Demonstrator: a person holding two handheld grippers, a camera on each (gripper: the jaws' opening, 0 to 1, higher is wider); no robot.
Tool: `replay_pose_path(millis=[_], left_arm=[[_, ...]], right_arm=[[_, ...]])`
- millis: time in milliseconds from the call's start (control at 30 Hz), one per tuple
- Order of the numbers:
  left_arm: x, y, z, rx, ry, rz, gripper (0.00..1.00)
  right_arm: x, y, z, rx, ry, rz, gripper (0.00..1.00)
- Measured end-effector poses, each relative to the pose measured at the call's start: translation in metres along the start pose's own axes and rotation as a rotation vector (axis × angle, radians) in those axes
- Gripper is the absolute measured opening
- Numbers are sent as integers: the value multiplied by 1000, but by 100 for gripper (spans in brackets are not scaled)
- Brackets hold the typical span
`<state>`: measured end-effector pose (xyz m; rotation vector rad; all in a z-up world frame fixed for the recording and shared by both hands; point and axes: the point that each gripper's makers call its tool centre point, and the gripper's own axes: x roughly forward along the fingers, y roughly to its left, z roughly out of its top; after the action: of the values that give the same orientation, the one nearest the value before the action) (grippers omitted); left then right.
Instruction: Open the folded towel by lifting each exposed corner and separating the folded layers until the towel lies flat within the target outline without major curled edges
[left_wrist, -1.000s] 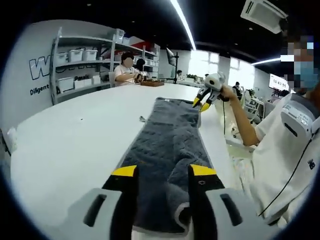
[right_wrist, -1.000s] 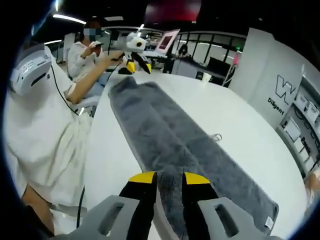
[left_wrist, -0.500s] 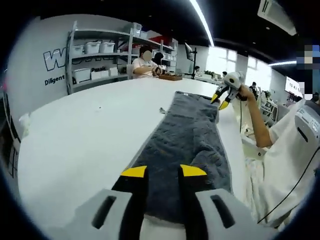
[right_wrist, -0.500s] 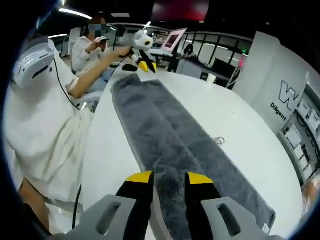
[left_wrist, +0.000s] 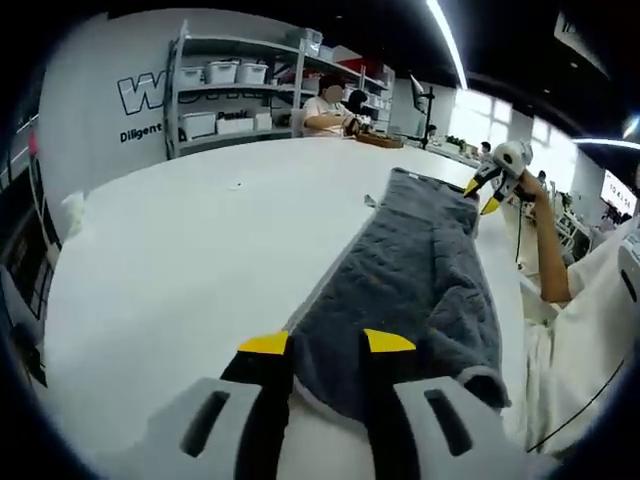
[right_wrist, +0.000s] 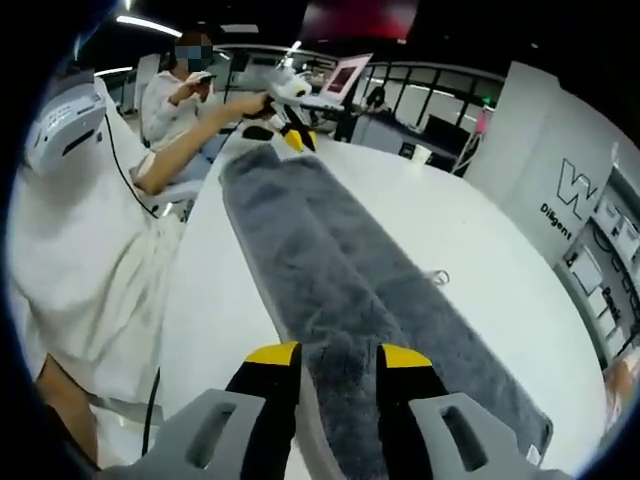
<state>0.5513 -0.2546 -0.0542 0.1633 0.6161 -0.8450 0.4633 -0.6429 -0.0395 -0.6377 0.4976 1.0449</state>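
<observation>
You are working at a table (left_wrist: 180, 250) with the towel (left_wrist: 420, 270) lying lengthwise on it, along the edge nearest your body. Your left gripper (left_wrist: 327, 345) is sitting at one end of the towel, its jaws on either side of the near edge. Your right gripper (right_wrist: 338, 356) is sitting at the opposite end, the towel running between its jaws. Shelves (left_wrist: 235, 95) are standing beyond the table's far side, and a seated person (left_wrist: 330, 105) is working just beside them.
</observation>
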Motion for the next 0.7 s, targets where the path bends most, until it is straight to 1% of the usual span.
replay_pose_path(millis=[167,233,267,300,333,400,433,467,600,633,667,700], left_arm=[[9,1,-10,-20,33,-8,27],[11,6,-17,-30,62,17,26],[12,11,-21,-27,83,41,26],[14,16,-29,-8,121,69,27],[16,18,-35,-4,151,77,27],[24,22,-24,39,100,56,26],[24,21,-20,47,68,35,27],[20,21,-24,17,73,43,27],[21,22,-23,63,77,44,23],[20,23,-23,69,74,55,23],[20,20,-23,60,76,55,22],[20,17,-25,40,83,40,21]], right_arm=[[2,-1,-6,11,21,0,27],[1,-1,-6,8,22,-2,27],[1,-1,-6,12,19,-1,26],[1,-1,-6,11,18,0,26],[1,0,-6,9,17,0,26],[1,0,-5,10,17,3,27],[1,0,-6,10,17,3,27],[1,0,-6,9,19,2,28],[1,2,-6,11,22,7,26],[1,2,-7,11,24,9,26],[2,2,-7,10,26,10,26],[2,2,-7,10,27,10,26]])
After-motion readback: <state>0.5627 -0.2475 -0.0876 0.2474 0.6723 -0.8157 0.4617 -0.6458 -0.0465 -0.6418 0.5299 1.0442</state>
